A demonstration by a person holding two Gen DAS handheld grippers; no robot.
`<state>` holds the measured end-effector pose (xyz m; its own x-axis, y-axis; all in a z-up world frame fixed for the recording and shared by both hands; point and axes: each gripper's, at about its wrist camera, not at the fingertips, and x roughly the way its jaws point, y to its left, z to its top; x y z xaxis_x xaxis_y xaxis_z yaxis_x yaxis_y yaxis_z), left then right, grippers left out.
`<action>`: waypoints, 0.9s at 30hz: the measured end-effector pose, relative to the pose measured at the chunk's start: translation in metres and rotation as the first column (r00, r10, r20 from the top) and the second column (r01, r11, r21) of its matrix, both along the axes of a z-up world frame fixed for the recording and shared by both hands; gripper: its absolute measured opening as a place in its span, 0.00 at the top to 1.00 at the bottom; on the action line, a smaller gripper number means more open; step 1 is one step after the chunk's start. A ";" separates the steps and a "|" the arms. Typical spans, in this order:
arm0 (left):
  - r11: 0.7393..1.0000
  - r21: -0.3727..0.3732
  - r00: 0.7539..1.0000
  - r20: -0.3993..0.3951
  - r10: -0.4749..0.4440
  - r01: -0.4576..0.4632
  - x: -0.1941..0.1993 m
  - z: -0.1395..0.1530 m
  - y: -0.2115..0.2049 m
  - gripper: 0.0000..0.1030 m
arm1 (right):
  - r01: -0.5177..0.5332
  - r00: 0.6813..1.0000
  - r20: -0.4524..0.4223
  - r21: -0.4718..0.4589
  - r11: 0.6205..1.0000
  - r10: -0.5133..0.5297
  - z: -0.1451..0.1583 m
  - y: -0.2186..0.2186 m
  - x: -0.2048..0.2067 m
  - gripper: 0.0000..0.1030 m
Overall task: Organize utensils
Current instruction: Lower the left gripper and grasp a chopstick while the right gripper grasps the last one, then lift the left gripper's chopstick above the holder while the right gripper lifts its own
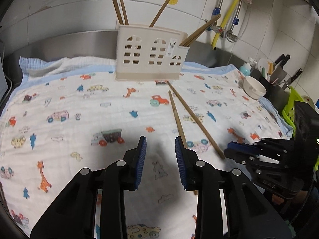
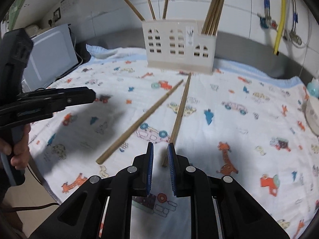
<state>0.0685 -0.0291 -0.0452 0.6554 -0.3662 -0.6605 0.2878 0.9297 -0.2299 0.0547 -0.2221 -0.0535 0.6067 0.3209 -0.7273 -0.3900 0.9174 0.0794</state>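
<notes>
A cream utensil holder (image 1: 151, 54) (image 2: 180, 45) stands at the far side of a printed cloth, with several wooden chopsticks upright in it. Two loose chopsticks lie on the cloth: one (image 1: 176, 115) (image 2: 139, 122) and a longer one (image 1: 196, 120) (image 2: 180, 111). My left gripper (image 1: 160, 145) is open and empty, with its right finger beside the near end of the first chopstick. My right gripper (image 2: 160, 149) is open with a narrow gap, and the near end of the longer chopstick (image 2: 165, 162) lies between its fingers. The right gripper also shows in the left wrist view (image 1: 229, 152), the left gripper in the right wrist view (image 2: 91, 94).
The cloth (image 1: 79, 103) covers a steel counter against a tiled wall. A white bowl (image 1: 254, 88), a bottle (image 1: 245, 68), a knife block with knives (image 1: 279, 73) and a green rack (image 1: 291, 107) stand at the right. A white appliance (image 2: 49, 57) stands at the left.
</notes>
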 end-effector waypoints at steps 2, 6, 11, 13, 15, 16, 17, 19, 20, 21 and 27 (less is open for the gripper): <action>1.000 -0.005 1.000 -0.010 -0.006 0.006 -0.001 -0.004 -0.001 0.71 | 0.006 1.000 -0.015 -0.007 1.000 -0.006 -0.006 0.002 0.004 0.85; 0.999 -0.005 0.999 -0.029 -0.033 0.033 -0.003 -0.012 -0.008 0.71 | 0.027 0.999 -0.026 -0.036 0.999 -0.028 -0.015 0.003 0.009 0.85; 0.996 -0.006 0.995 -0.054 -0.085 0.085 -0.007 -0.021 -0.024 0.71 | 0.030 0.999 -0.024 -0.028 0.999 -0.031 -0.016 0.000 0.008 0.87; 0.994 -0.003 0.992 -0.064 -0.107 0.107 -0.008 -0.025 -0.032 0.71 | 0.034 0.999 -0.026 -0.026 0.999 -0.035 -0.016 -0.002 0.008 0.90; 0.992 -0.004 0.989 -0.073 -0.125 0.125 -0.009 -0.028 -0.040 0.71 | 0.035 0.999 -0.028 -0.020 0.999 -0.035 -0.016 -0.004 0.007 0.91; 0.991 -0.002 0.988 -0.079 -0.135 0.135 -0.009 -0.030 -0.044 0.71 | 0.035 0.999 -0.029 -0.017 0.999 -0.036 -0.016 -0.004 0.007 0.91; 0.990 0.007 0.986 -0.081 -0.143 0.144 -0.010 -0.032 -0.049 0.71 | 0.036 0.999 -0.029 -0.014 0.999 -0.036 -0.015 -0.006 0.006 0.91; 0.988 0.027 0.985 -0.087 -0.147 0.149 -0.009 -0.035 -0.055 0.71 | 0.040 0.999 -0.029 -0.004 0.999 -0.040 -0.015 -0.009 0.004 0.92; 0.988 0.031 0.985 -0.090 -0.145 0.148 -0.009 -0.036 -0.057 0.71 | 0.043 0.999 -0.030 0.002 0.999 -0.043 -0.014 -0.011 0.003 0.92; 0.989 0.033 0.985 -0.100 -0.144 0.147 -0.007 -0.039 -0.060 0.71 | 0.045 0.999 -0.031 0.006 0.999 -0.044 -0.014 -0.012 0.001 0.92; 0.989 0.076 0.988 -0.094 -0.121 0.128 -0.005 -0.044 -0.064 0.80 | 0.051 0.998 -0.040 0.025 0.998 -0.050 -0.017 -0.020 -0.002 0.92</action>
<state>0.0638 -0.0935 -0.0893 0.5452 -0.3839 -0.7452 0.3841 0.9046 -0.1849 0.0531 -0.2416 -0.0708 0.5939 0.3098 -0.7425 -0.3391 0.9333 0.1182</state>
